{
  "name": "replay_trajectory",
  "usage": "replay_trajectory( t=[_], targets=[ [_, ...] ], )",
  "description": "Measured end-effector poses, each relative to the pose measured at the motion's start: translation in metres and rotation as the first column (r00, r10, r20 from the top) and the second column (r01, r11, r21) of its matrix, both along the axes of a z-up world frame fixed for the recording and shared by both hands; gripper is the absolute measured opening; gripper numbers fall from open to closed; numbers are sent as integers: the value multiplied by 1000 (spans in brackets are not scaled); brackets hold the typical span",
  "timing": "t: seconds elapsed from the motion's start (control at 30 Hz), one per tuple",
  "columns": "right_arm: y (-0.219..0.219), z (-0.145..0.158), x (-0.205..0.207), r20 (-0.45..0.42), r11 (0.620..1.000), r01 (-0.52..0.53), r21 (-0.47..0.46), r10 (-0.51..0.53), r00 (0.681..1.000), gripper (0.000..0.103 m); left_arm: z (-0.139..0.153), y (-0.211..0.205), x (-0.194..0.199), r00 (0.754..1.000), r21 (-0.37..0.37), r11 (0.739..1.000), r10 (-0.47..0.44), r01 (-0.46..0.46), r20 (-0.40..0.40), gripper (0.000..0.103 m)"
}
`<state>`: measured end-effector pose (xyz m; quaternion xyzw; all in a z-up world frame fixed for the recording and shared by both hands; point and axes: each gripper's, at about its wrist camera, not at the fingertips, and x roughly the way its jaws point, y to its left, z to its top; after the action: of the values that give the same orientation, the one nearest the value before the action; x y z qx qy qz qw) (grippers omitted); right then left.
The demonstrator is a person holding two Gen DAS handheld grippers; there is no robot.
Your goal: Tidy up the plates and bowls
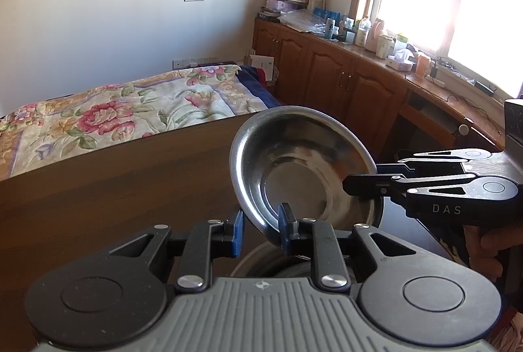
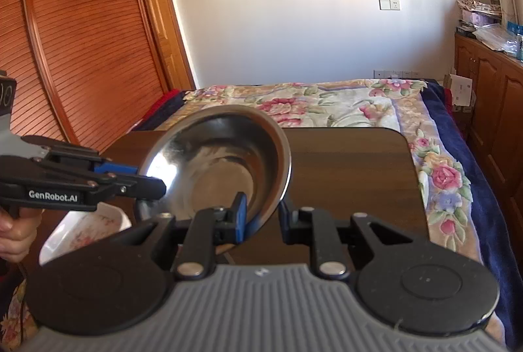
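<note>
**Steel bowl held between two grippers above the table**

Above the dark wooden table (image 2: 353,162), a stainless steel bowl (image 1: 304,162) is being held tilted in the air, its hollow facing the cameras. Both grippers are meeting it at the rim. The left gripper (image 1: 260,229) is sitting with its fingers spread around the bowl's lower edge, one blue pad (image 1: 237,231) standing clear of the metal, so it is open or only loosely set. The right gripper (image 2: 260,216) is straddling the opposite rim the same way; whether its fingers are actually pinching the rim cannot be told from either view.

Beneath the bowl, the rim of another round vessel (image 1: 261,260) is showing, and a white floral dish (image 2: 88,229) is lying near the table's left side.

Judging by this, a handover or a nesting step is under way. Doing it well probably means one gripper clamping firmly before the other releases, then levelling the bowl and lowering it squarely, since thin polished steel is likely to slip.
</note>
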<state>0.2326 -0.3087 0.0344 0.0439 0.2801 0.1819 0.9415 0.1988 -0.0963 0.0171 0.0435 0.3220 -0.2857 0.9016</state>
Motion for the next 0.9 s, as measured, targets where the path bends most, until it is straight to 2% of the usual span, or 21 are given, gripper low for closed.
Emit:
replay_trajectory(
  t=[0.4, 0.63, 0.77, 0.9],
  targets=[
    [14, -13, -28, -1, 1000, -30, 7, 30, 1000, 23, -19, 17, -36, 1000, -5, 1000, 10, -10, -9, 25],
    [18, -14, -44, 19, 999, -42, -14, 43, 999, 23, -27, 23, -47, 1000, -26, 1000, 4, -4, -29, 25],
    [28, -15, -53, 50, 997, -43, -64, 47, 998, 23, -30, 25, -55, 1000, -15, 1000, 6, -6, -21, 25],
    [28, -18, -57, 51, 997, -50, -55, 52, 997, 23, -35, 26, -57, 999, -5, 1000, 6, -6, -35, 26]
  ],
)
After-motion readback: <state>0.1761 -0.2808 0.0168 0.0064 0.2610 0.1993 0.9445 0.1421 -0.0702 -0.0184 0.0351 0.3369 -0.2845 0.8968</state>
